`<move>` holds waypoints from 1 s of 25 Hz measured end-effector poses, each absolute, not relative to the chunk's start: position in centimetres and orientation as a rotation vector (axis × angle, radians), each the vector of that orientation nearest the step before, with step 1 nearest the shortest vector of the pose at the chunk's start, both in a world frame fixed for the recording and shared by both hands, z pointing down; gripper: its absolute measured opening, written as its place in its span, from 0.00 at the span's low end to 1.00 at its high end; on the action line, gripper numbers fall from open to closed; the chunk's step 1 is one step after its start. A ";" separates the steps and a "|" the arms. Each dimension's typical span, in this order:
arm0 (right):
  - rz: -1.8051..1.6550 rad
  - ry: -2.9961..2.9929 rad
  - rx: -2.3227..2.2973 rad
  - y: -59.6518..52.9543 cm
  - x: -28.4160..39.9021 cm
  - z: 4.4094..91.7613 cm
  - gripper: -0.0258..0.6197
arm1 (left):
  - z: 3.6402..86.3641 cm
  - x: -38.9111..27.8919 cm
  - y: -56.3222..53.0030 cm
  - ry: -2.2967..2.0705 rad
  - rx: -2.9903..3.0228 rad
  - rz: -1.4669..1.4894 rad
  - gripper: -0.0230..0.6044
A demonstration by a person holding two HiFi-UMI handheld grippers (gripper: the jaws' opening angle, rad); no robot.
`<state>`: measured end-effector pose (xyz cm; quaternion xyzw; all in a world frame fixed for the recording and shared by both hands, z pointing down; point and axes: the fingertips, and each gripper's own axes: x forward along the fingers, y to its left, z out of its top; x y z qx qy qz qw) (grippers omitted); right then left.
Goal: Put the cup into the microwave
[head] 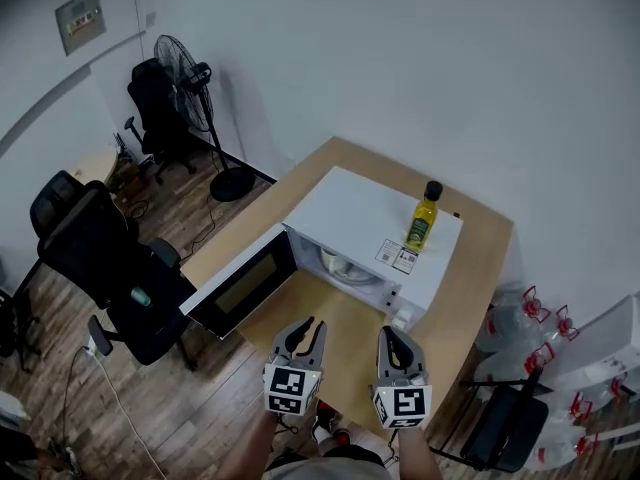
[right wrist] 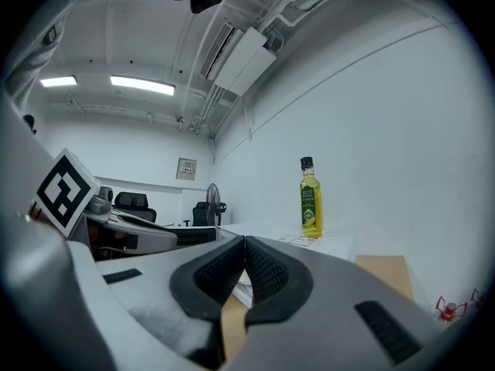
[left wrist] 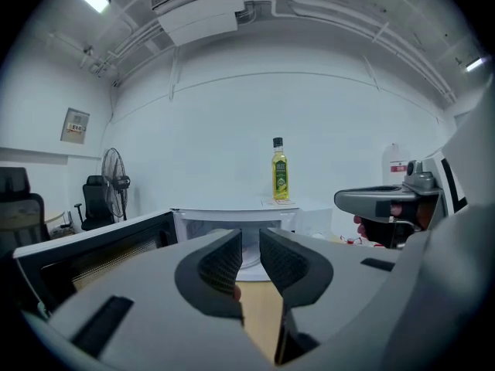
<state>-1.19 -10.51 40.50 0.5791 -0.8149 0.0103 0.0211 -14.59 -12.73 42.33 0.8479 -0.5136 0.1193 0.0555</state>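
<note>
The white microwave (head: 365, 218) stands on the wooden table (head: 480, 268) with its door (head: 240, 290) swung open to the left. Inside the cavity sits a pale cup (head: 334, 261). Both grippers hover in front of the opening, near the table's front edge, pointing at it. My left gripper (head: 305, 328) (left wrist: 250, 242) is open by a narrow gap with nothing between the pads. My right gripper (head: 389, 334) (right wrist: 244, 246) is shut and empty, its tips touching. In the left gripper view the microwave (left wrist: 232, 221) lies straight ahead, with the right gripper (left wrist: 387, 199) at the right.
A yellow oil bottle (head: 423, 218) (left wrist: 279, 170) (right wrist: 310, 199) stands on top of the microwave. A standing fan (head: 190, 78) and black office chairs (head: 95, 243) are on the floor to the left. Water jugs with red handles (head: 545, 328) sit at the right.
</note>
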 end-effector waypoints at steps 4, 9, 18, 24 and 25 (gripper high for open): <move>0.009 -2.548 1.773 -8.5 -0.9 40.0 0.07 | 41.4 -14.4 -10.2 -1.591 2.561 0.346 0.14; -0.002 -2.562 1.751 -5.9 -0.6 39.6 0.07 | 40.9 -14.2 -7.4 -1.612 2.541 0.325 0.13; 0.003 -2.574 1.726 -3.0 0.1 40.1 0.07 | 41.8 -13.3 -3.6 -1.609 2.535 0.356 0.11; 0.008 -2.580 1.710 -2.4 0.7 40.1 0.07 | 41.2 -13.2 -3.2 -1.631 2.531 0.348 0.11; 0.010 -2.581 1.707 -2.3 0.7 40.1 0.07 | 41.1 -13.2 -3.1 -1.632 2.532 0.349 0.11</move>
